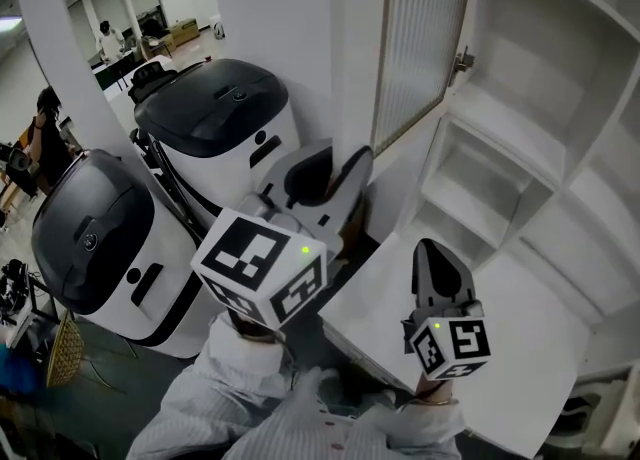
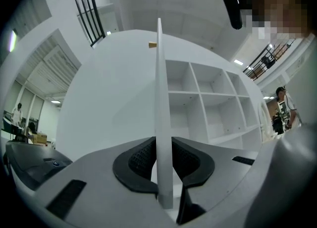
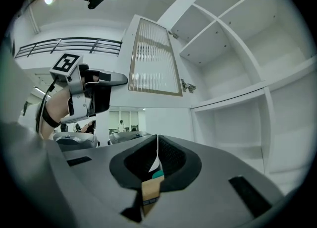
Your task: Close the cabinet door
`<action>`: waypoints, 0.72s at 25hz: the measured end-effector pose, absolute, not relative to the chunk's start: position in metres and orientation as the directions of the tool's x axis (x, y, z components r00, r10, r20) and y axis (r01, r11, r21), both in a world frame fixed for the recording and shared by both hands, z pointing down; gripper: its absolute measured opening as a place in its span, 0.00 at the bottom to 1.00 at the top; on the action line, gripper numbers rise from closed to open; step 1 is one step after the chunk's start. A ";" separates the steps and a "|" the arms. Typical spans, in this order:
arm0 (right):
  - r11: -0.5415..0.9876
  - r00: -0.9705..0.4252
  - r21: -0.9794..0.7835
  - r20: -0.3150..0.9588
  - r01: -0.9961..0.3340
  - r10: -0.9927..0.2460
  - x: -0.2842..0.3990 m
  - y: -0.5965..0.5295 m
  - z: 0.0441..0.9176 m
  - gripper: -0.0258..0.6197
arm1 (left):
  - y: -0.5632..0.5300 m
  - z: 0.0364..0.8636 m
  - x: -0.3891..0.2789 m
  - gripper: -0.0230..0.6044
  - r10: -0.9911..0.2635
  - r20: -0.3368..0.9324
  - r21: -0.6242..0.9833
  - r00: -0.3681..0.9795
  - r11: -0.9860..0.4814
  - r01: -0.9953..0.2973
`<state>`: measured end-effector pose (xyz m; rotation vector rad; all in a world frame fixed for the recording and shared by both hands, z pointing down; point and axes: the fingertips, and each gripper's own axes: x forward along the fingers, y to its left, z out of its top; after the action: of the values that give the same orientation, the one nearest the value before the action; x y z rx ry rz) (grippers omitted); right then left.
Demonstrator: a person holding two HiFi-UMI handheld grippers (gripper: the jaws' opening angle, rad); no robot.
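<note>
White cabinet (image 1: 545, 138) of open compartments fills the background ahead and to the right of both grippers.

Cabinet door (image 1: 415, 43): white frame round a ribbed translucent panel, hinged on its right side and swung open. It stands directly ahead of the left gripper, and up and to the left of the right gripper.

Left gripper (image 1: 328, 176): carries a marker cube. Its jaws are clenched on the door's free edge. In the left gripper view that white edge runs upright between the two dark pads.

Right gripper (image 1: 437, 270): lower than the left gripper and to its right, in front of the lower shelves. Its jaws are pressed together, and it is well apart from the door.

Two white machines (image 1: 215, 113) with dark domed lids: to the left of the left gripper, one nearer and one farther.

Person (image 1: 108, 38): small and far off, beyond the machines.
</note>
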<state>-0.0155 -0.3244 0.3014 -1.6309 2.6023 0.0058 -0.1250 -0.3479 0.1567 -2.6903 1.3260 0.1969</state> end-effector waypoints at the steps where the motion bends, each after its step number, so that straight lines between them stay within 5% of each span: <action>1: 0.435 -0.432 -0.035 -0.060 -0.900 -0.900 -0.012 -0.322 0.303 0.06 | -0.346 0.157 -0.124 0.16 -0.782 -0.178 -0.062 0.598 -0.598 -0.799; 18: 0.518 -0.517 -0.010 -0.048 -0.855 -0.854 0.086 -0.289 0.303 0.06 | -0.309 0.159 -0.042 0.18 -0.872 -0.168 -0.084 0.460 -0.452 -0.888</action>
<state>0.0857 -0.2888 0.3029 -1.5190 2.6961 0.0235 -0.0423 -0.3093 0.1586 -2.5444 1.5472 0.1509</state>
